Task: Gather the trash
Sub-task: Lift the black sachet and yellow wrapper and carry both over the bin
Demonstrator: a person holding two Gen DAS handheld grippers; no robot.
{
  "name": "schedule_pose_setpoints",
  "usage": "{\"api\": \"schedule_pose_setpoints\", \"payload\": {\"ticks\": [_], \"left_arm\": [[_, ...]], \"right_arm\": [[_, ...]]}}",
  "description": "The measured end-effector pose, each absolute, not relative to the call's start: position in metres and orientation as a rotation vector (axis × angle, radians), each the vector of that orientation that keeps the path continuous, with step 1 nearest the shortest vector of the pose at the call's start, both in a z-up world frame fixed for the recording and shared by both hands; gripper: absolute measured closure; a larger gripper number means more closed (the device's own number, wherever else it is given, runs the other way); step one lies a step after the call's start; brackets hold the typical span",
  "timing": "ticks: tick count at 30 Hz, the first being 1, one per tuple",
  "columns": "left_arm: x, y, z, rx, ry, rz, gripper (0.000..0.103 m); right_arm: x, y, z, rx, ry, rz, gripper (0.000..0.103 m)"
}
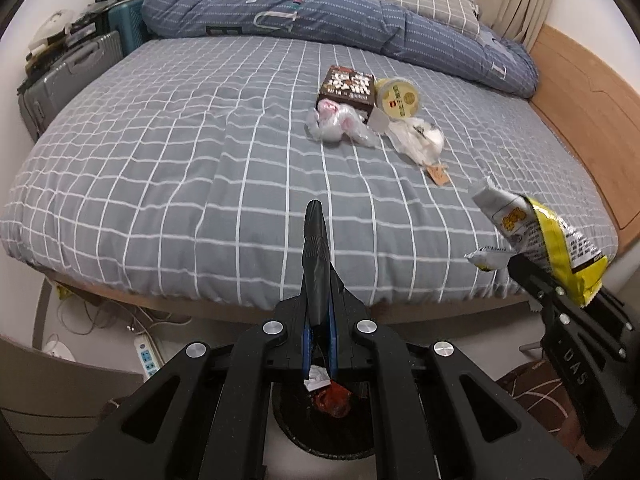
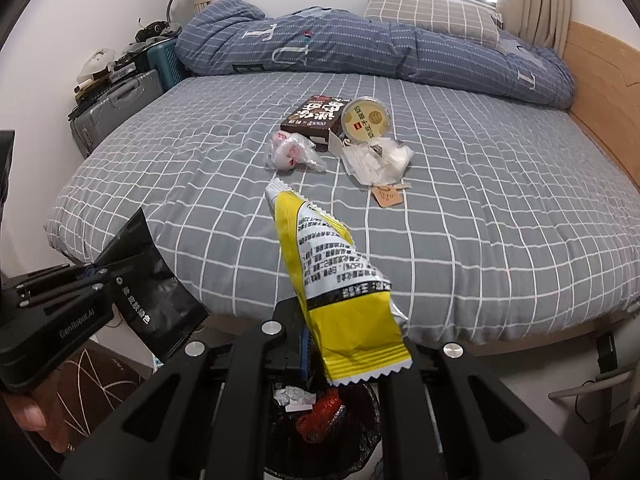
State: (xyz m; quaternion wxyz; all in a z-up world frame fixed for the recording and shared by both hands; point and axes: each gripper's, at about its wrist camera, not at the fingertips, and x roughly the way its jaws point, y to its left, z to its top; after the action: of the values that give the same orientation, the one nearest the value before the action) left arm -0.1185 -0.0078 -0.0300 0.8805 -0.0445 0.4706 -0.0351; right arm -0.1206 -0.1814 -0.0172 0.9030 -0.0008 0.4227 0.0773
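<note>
A: While hanging over the bin (image 2: 374, 420) with both catches, better to call this step the drop-off, not the pickup.

B: Agreed. Pinching the black sachet (image 2: 156, 292) tight in the left gripper (image 2: 94, 274), jaws closed on its corner. Pinching the yellow wrapper (image 2: 332, 280) the same way in the right gripper (image 1: 520, 268), jaws closed on its lower part.

A: And where exactly, both pieces?

B: In the air, past the foot edge of the bed (image 2: 480, 220). About over the bin mouth, judging from each wrist view. Not inside yet.

A: So, next?

B: Probably to bring each tip fully over the opening, lower a bit, then open the jaws and let fall. Light, stiff foil, so likely to flutter or catch on the rim; safer to release low.

A: Anything down there already?

B: Yes, red crumpled wrapping (image 2: 320, 412) and white paper scraps (image 2: 294, 396).

A: And after the drop?

B: Over to the bed for the rest: brown box (image 2: 316, 118), round tub (image 2: 366, 120) just beside it, clear crumpled bag (image 2: 290, 154), white plastic wrapping (image 2: 380, 162), small brown tag (image 2: 388, 196). All in one cluster mid-bed, well apart from both grippers.
</note>
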Motion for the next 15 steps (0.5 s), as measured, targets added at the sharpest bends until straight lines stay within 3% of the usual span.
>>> {"api": "schedule_pose_setpoints", "payload": {"ticks": [15], "left_arm": [[-0.17, -0.011, -0.077, -0.119, 1.049, -0.076, 0.098]], "right_arm": [[-0.162, -0.189, -0.059, 0.014, 0.957, 0.162, 0.093]]}}
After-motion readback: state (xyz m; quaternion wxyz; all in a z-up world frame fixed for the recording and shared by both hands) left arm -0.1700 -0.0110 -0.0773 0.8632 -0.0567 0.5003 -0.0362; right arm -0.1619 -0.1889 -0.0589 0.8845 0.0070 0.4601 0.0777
